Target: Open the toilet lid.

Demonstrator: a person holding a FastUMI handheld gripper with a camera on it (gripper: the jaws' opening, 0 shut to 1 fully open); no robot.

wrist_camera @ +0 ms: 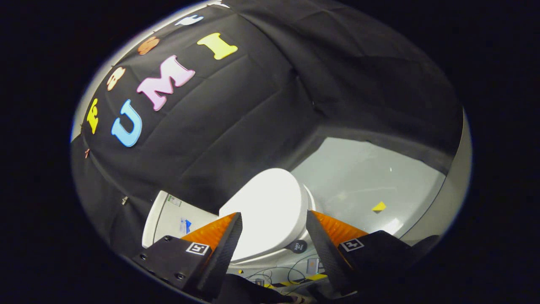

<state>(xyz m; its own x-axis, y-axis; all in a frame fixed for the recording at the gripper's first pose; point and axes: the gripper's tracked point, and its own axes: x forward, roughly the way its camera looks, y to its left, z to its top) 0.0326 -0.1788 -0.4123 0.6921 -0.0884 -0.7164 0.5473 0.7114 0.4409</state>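
Gripper view: fingers of the gripper (274,221) spread wide, nothing between the pads, nothing touched. White toilet lid (270,207) sits just ahead of the fingertips and between them, closed flat on the seat. Tank (168,217) at about 9 o'clock from the lid, against the black cloth wall (236,126). Lid's rounded front edge points toward 2 o'clock, away from the tank. Grey floor (363,177) beyond, with a small yellow marker (379,206) at 3 o'clock of the lid. Dark round button (298,245) on the bowl's side at 5 o'clock, just inside the right finger. Loose cables (274,276) and striped tape low between the fingers.

Handling, by judgement: lid looks like rigid moulded plastic, smooth and glossy, so likely slick under the pads; light enough to swing on its hinge at the tank end, no give to it. Broad top offers no purchase. Best hold is the thin front lip, farthest from the hinge, one finger under and one over, or a finger hooked beneath to lever it up. Whether there is a gap under the lip cannot be told from here. Task not yet begun.
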